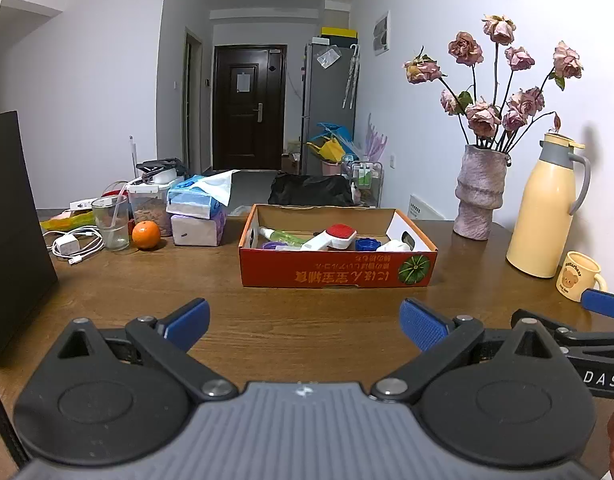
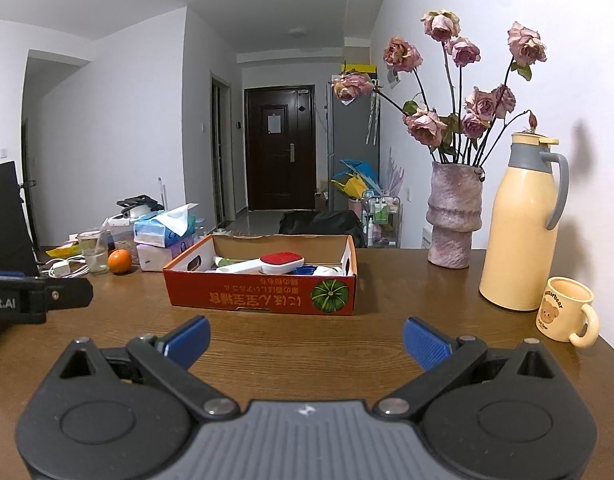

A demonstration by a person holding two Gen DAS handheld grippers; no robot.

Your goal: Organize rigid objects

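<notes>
a: what sat at the far left?
b: an orange (image 1: 146, 234) beside a glass (image 1: 110, 222), on the table (image 1: 155, 280).
a: and the grippers?
b: left gripper (image 1: 304, 322) and right gripper (image 2: 306, 343) both hung spread wide, empty, above the wood.
a: the objects?
b: a red brush (image 1: 330, 237) lay in the cardboard box (image 1: 335, 272) mid-table; vase (image 1: 479, 192), flask (image 1: 545, 208) and mug (image 1: 580, 276) stood right of it.

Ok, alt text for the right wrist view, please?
The open right tool hovers empty over a wooden table, facing an orange cardboard box holding a red-headed brush. A vase of dried roses, yellow thermos and bear mug stand right.
</notes>
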